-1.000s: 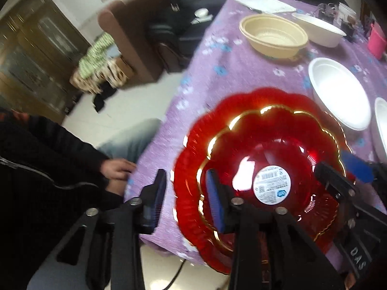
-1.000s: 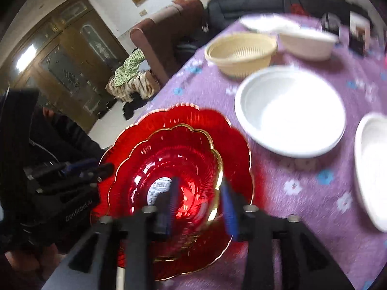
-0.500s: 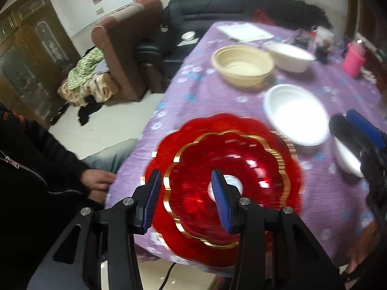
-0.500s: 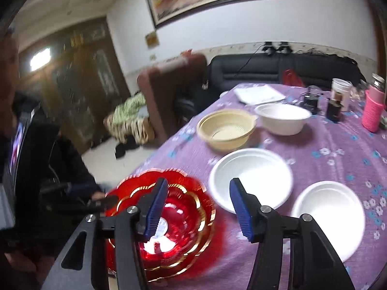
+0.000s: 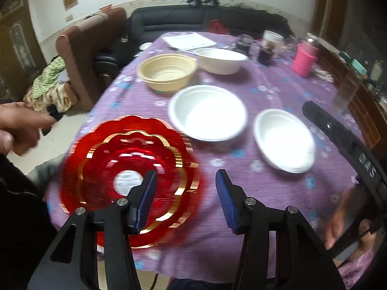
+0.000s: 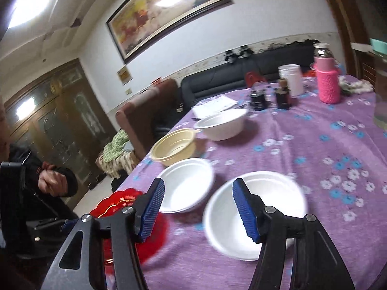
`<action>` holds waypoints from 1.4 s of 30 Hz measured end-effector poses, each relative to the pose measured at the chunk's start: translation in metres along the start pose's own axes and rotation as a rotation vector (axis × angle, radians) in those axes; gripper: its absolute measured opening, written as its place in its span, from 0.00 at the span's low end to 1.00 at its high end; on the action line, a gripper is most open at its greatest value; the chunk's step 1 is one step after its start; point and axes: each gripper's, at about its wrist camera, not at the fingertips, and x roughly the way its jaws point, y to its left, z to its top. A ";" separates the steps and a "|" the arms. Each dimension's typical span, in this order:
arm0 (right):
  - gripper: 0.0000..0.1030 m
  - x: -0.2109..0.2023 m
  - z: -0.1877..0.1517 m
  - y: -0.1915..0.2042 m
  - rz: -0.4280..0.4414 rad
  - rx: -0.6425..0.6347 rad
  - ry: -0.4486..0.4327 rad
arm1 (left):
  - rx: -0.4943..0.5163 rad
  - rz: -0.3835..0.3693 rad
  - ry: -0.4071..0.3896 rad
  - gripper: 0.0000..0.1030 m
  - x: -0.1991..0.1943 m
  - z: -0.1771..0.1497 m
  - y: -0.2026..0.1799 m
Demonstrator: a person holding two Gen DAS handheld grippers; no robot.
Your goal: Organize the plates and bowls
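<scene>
Two red scalloped plates with gold rims lie stacked (image 5: 130,169) near the table's near left corner; their edge shows in the right wrist view (image 6: 121,200). Two white plates (image 5: 208,112) (image 5: 284,139) lie beside them on the right. A cream bowl (image 5: 167,71) and a white bowl (image 5: 221,60) stand further back. My left gripper (image 5: 185,201) is open and empty, raised above the table's near edge beside the red stack. My right gripper (image 6: 197,210) is open and empty, above the nearer white plate (image 6: 254,207).
A purple flowered cloth (image 5: 266,89) covers the table. At the far end stand a pink bottle (image 6: 326,82), a white cup (image 6: 290,78), dark jars (image 6: 283,96) and papers (image 5: 188,41). A brown armchair (image 5: 87,55) and black sofa (image 5: 193,21) stand beyond the table.
Both grippers have drawn back and up from the red plates and opened wider. The small red plate now rests in the larger one. The left gripper has shifted right.
</scene>
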 end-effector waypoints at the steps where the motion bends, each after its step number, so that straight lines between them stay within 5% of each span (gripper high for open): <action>1: 0.59 -0.003 0.000 -0.006 -0.012 0.005 -0.012 | 0.005 -0.015 -0.005 0.47 0.001 -0.002 -0.008; 10: 0.65 -0.016 0.006 -0.075 -0.133 0.062 -0.103 | 0.060 -0.110 0.032 0.50 0.021 -0.022 -0.065; 21: 0.66 -0.001 -0.004 -0.116 -0.113 0.156 -0.077 | 0.051 -0.107 0.072 0.50 0.038 -0.016 -0.079; 38: 0.66 0.027 -0.013 -0.133 -0.038 0.277 0.099 | -0.217 -0.181 0.128 0.59 0.063 0.019 -0.051; 42: 0.66 0.031 -0.015 -0.132 -0.020 0.282 0.114 | -0.273 -0.220 0.201 0.59 0.083 0.029 -0.050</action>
